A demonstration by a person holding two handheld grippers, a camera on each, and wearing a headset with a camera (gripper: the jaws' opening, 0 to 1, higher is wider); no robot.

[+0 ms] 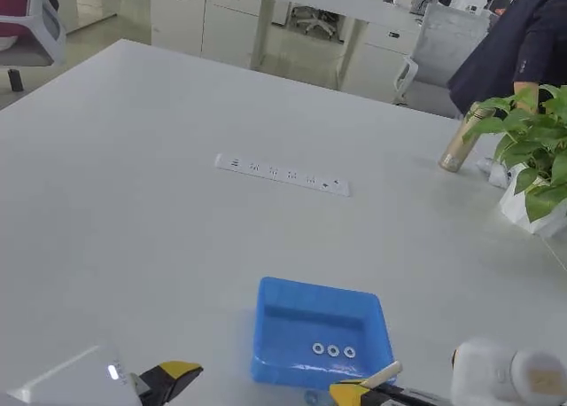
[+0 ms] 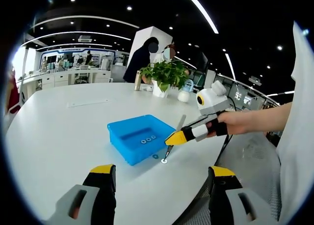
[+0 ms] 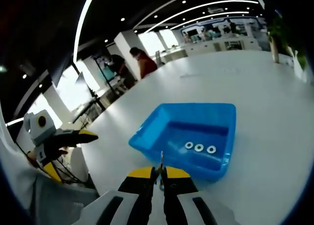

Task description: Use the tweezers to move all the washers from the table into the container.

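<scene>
Your right gripper [image 3: 158,173] clenches the tweezers [image 2: 166,153], tips just beside the blue container [image 1: 319,289] holding 3 washers [image 1: 333,350]. Your left gripper [image 2: 162,171]: jaws released.

Left gripper [image 2: 162,170] jaws wide apart, right gripper [image 3: 161,172] jaws tight on tweezers [image 3: 161,159].

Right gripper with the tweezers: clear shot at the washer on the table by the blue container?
Probably yes. The right gripper holds the tweezers tip down beside that washer, just outside the container; nothing lies between them.
</scene>
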